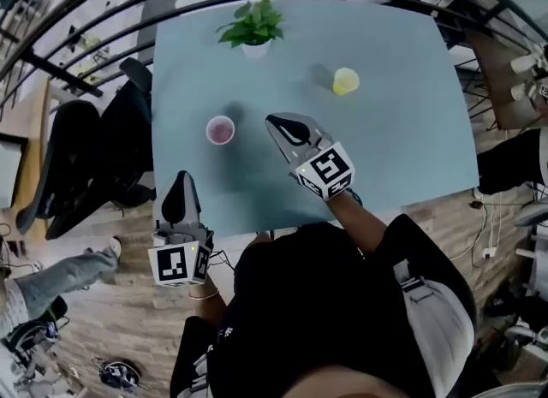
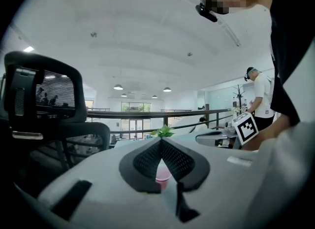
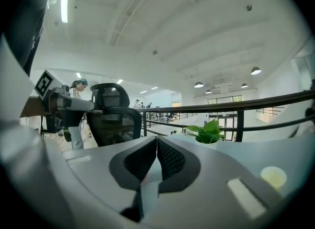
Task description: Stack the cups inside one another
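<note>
Pink cup (image 1: 220, 130) & yellow cup (image 1: 345, 81) apart; pot (image 1: 255, 48) w/ plant (image 1: 253, 21)

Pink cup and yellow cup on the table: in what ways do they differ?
The pink cup is pink inside with a pale rim; the yellow cup is all yellow. The pink cup sits nearer the person, beside the right gripper; the yellow cup sits farther off, to the right of the potted plant. Both rest on the table, apart, and neither is held.
</note>
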`<state>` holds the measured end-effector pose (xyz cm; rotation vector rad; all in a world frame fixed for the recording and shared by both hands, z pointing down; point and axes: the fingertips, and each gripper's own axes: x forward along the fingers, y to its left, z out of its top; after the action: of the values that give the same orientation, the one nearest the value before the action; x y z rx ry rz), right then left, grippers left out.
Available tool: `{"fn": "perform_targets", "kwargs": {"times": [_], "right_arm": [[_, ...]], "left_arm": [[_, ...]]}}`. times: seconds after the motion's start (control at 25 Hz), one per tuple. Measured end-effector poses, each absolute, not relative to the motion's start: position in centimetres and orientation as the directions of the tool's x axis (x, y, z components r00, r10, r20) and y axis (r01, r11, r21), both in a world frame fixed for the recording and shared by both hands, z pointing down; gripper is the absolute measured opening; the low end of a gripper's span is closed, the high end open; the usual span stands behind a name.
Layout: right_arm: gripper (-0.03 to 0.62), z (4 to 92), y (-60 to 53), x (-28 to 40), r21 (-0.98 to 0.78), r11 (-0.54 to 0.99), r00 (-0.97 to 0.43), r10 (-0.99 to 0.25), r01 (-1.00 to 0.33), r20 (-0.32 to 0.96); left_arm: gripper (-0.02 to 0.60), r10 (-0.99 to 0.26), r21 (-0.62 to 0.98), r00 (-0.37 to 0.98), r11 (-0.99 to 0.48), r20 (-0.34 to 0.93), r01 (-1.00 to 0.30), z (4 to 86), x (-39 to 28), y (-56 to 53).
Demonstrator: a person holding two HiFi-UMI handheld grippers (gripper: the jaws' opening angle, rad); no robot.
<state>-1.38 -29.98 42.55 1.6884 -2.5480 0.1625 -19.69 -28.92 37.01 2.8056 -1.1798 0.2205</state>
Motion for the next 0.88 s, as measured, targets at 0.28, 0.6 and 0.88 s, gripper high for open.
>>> {"fn": "perform_targets", "kwargs": {"times": [0.28,0.6,0.88], "right_arm": [[0.006,40.9,-25.3,5.5,-0.041,0.198,-0.201,-0.973,-0.979,0.111],[0.006,40.4,-21.0,11.3,-0.059,0.039,-0.045,-0.994,-0.997,0.102],[0.008,40.5,-18.9,15.3,-0.056,-0.032,0.026,-0.994,-0.998,0.106]], "left_arm": [[-0.009,-0.571,0.039,0.809,-0.813,0.137,-0.580,36.1,-13.1,-28.8],[-0.009,-0.467,0.020,0.874,-0.881,0.139,-0.474,35.9,-7.7,-27.5],[-0.009,-0.444,0.004,0.881,-0.893,0.161,-0.450,35.8,-5.7,-25.7]]}}
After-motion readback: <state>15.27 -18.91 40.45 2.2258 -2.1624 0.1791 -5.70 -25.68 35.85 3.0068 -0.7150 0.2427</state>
